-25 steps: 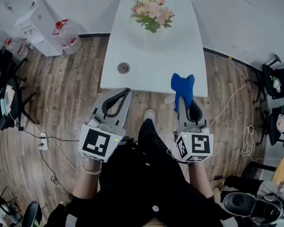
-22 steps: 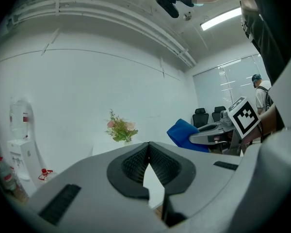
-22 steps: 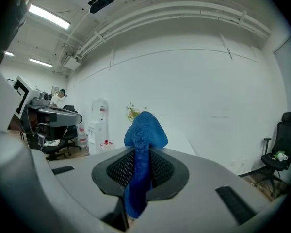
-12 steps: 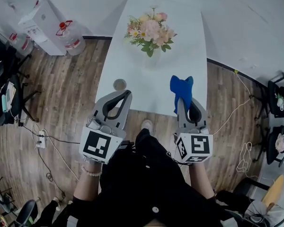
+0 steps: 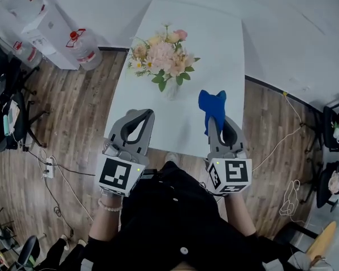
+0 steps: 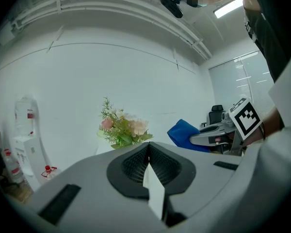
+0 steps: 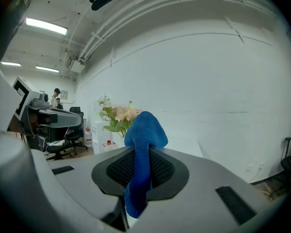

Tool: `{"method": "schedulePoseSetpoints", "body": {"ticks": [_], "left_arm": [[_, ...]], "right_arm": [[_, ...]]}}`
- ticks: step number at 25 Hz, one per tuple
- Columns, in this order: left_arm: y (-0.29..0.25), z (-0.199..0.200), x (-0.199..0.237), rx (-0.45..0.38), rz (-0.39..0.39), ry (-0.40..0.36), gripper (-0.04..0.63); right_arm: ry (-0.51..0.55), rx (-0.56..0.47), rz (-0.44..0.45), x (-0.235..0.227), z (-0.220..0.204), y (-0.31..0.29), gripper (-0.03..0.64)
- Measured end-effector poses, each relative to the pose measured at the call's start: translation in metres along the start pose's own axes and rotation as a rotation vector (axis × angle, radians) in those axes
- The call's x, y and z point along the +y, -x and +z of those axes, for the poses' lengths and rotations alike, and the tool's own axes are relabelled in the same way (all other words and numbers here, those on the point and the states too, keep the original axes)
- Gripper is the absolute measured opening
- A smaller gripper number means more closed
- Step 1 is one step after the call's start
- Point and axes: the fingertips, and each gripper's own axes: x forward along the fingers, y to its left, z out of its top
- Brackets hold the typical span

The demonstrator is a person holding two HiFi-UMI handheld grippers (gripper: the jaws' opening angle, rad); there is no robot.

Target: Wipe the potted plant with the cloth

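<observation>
A potted plant [image 5: 161, 58] with pink and cream flowers and green leaves stands in a pale vase on the white table [image 5: 183, 134]. It also shows in the left gripper view as the plant [image 6: 121, 128] and in the right gripper view as the plant [image 7: 115, 116]. My right gripper [image 5: 216, 119] is shut on a blue cloth [image 5: 212, 107], which sticks up between the jaws as the cloth [image 7: 141, 152]. It hangs over the table's near right part, short of the plant. My left gripper [image 5: 140, 114] is shut and holds nothing, over the table's near left part.
A water dispenser [image 5: 51, 30] and water bottles [image 5: 83, 45] stand by the wall at the left. Office chairs [image 5: 3, 103] stand at both sides. Cables [image 5: 56, 171] lie on the wooden floor. White walls rise behind the table.
Both grippers have moved forward over the table's near edge, and the plant now lies closer to them. The cloth stays in the right gripper. The small round thing on the table is no longer seen.
</observation>
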Motion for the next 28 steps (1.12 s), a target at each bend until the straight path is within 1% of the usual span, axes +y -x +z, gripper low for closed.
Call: {"method": "schedulePoseSetpoints", "body": {"ticks": [4,5,9,14,17,21,25,28], "left_arm": [[-0.021,-0.009,0.007,-0.009,0.017,-0.052,0.014],[-0.024,-0.011,0.01,-0.008,0.028,-0.054,0.014],[-0.033,-0.017,0.02,0.016,0.074,-0.035,0.015],[-0.037,-0.022,0.027,0.037,0.086,-0.002,0.015],[-0.041,-0.025,0.032,0.049,0.082,0.006,0.015],[-0.048,-0.025,0.038,0.062,0.063,-0.008,0.017],[-0.059,-0.026,0.046,0.077,0.031,-0.012,0.018],[-0.066,-0.027,0.052,0.083,0.004,-0.009,0.036]], "right_arm": [[0.004,0.002,0.023,-0.015,0.002,-0.014,0.081],[0.004,0.003,0.028,-0.018,0.002,-0.017,0.081],[-0.01,0.009,0.036,-0.025,-0.001,-0.026,0.081],[-0.019,0.019,0.045,-0.025,-0.003,-0.028,0.081],[-0.028,0.021,0.04,-0.026,-0.003,-0.031,0.081],[-0.039,0.025,0.021,-0.028,-0.003,-0.036,0.081],[-0.06,0.025,0.0,-0.028,0.0,-0.049,0.081],[-0.059,0.031,-0.012,-0.027,0.002,-0.057,0.081]]}}
